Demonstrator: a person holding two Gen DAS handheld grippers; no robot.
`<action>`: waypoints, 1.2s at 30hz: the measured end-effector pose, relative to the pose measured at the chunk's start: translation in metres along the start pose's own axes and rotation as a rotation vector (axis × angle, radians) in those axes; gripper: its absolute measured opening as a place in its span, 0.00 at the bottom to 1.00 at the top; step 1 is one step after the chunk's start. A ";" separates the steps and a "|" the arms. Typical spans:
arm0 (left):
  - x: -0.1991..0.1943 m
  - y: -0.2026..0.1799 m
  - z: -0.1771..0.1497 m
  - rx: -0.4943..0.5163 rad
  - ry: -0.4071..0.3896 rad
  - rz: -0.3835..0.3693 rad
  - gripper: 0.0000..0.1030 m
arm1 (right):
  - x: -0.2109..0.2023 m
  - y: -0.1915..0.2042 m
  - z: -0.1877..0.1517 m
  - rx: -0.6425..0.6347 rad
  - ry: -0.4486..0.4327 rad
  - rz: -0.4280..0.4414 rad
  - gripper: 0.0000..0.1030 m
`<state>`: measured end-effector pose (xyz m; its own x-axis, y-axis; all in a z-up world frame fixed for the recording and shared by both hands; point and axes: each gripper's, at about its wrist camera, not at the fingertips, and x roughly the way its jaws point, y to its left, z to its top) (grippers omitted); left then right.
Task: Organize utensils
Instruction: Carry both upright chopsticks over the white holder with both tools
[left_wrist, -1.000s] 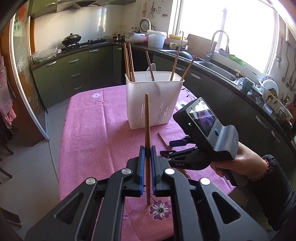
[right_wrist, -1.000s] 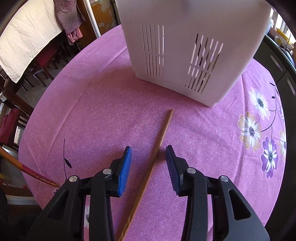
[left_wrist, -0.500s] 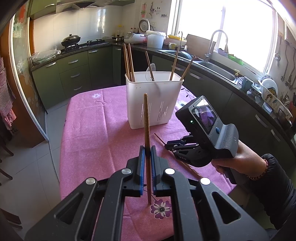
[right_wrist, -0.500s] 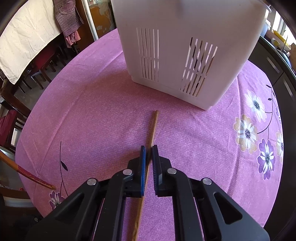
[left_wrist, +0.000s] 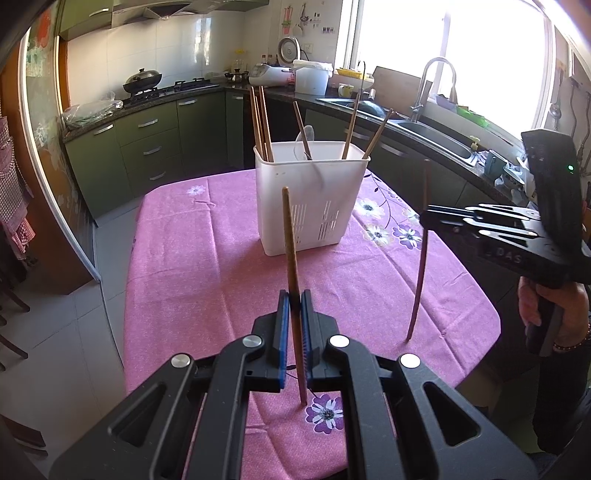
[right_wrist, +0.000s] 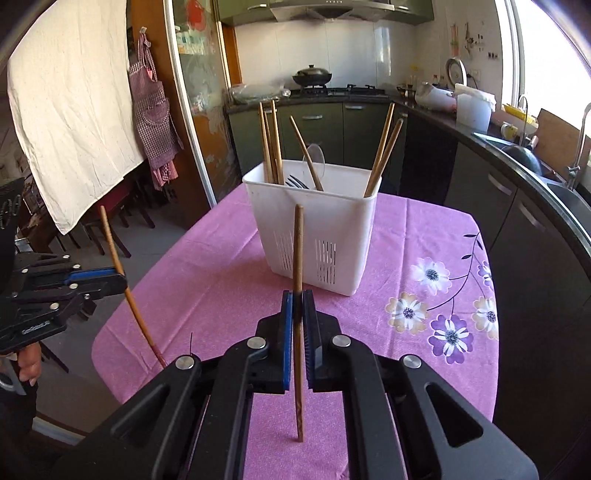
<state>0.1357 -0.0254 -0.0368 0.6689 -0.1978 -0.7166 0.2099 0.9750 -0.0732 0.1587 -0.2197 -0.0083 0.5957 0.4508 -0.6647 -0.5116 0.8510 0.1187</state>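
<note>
A white slotted utensil holder (left_wrist: 308, 199) stands on the pink tablecloth and holds several wooden chopsticks, a fork and a clear spoon; it also shows in the right wrist view (right_wrist: 314, 236). My left gripper (left_wrist: 294, 299) is shut on an upright wooden chopstick (left_wrist: 290, 240), held above the cloth short of the holder. My right gripper (right_wrist: 297, 301) is shut on another upright chopstick (right_wrist: 298, 251). In the left wrist view the right gripper (left_wrist: 424, 218) holds its chopstick (left_wrist: 421, 258) at the right. In the right wrist view the left gripper (right_wrist: 120, 277) is at the left.
The table (left_wrist: 192, 258) carries a pink flowered cloth and its edges fall to a tiled floor. Green kitchen cabinets (left_wrist: 147, 147), a stove with a wok and a sink counter (left_wrist: 424, 129) stand behind. Chairs and a hanging white cloth (right_wrist: 66, 110) are left of the table.
My right gripper has lifted its chopstick off the cloth, turned it upright and moved up and right. My left gripper keeps its chopstick and has drawn back a little from the holder.
</note>
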 end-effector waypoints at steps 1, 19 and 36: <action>0.000 0.000 0.000 0.001 -0.001 0.000 0.06 | -0.009 0.001 -0.005 0.006 -0.012 0.000 0.06; -0.010 -0.013 -0.005 0.044 -0.021 0.004 0.06 | -0.058 -0.006 -0.040 0.062 -0.083 0.017 0.06; -0.015 -0.013 -0.002 0.052 -0.037 0.003 0.06 | -0.052 -0.003 -0.033 0.049 -0.075 0.029 0.06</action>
<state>0.1214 -0.0351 -0.0268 0.6951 -0.1997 -0.6906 0.2440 0.9692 -0.0347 0.1085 -0.2543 0.0022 0.6264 0.4932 -0.6036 -0.4999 0.8483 0.1743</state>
